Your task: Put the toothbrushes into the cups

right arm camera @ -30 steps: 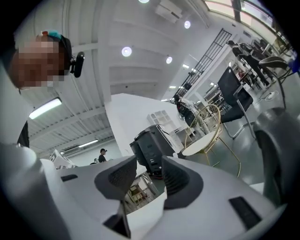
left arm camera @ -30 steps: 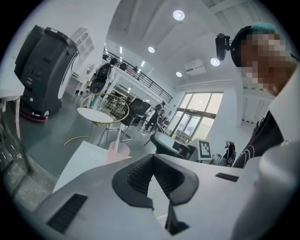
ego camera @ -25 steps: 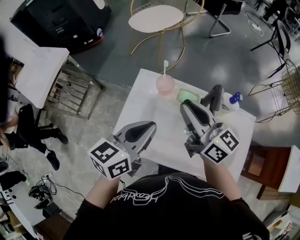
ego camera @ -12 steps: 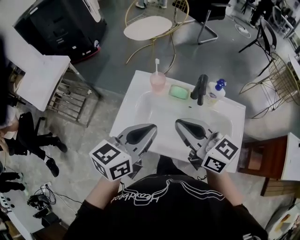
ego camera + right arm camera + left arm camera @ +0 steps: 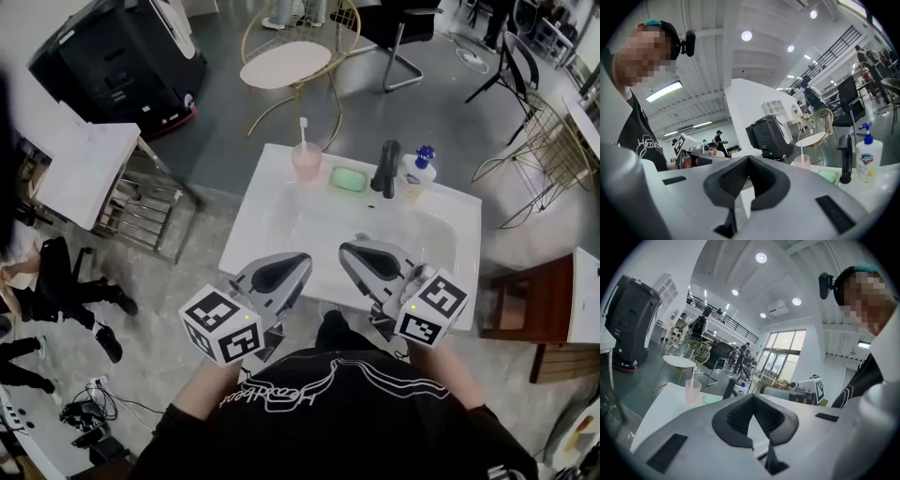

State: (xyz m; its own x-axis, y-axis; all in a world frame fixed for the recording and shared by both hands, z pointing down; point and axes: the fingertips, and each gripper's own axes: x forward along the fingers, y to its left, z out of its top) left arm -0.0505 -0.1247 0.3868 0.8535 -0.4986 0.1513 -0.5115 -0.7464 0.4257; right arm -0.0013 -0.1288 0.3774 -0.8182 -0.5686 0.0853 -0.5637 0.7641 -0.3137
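A pink cup (image 5: 305,162) stands at the back rim of the white sink (image 5: 258,211), with a white toothbrush (image 5: 302,131) upright in it. Both also show in the left gripper view (cup (image 5: 692,391), toothbrush (image 5: 692,376)) and the right gripper view (cup (image 5: 802,162), toothbrush (image 5: 801,151)). My left gripper (image 5: 298,262) and right gripper (image 5: 349,250) hover side by side over the sink's near rim, well short of the cup. Both are shut with nothing between the jaws, seen as left gripper (image 5: 753,404) and right gripper (image 5: 749,162).
A green soap (image 5: 348,178), a black faucet (image 5: 386,169) and a pump bottle (image 5: 413,174) line the back rim beside the cup. Beyond stand a round white table (image 5: 286,64) and a black machine (image 5: 122,61). A wooden cabinet (image 5: 525,305) is at the right.
Both grippers drew back from over the basin to its near rim. The right one, which was close to the faucet and soap, came back furthest. The toothbrush stayed in the cup.
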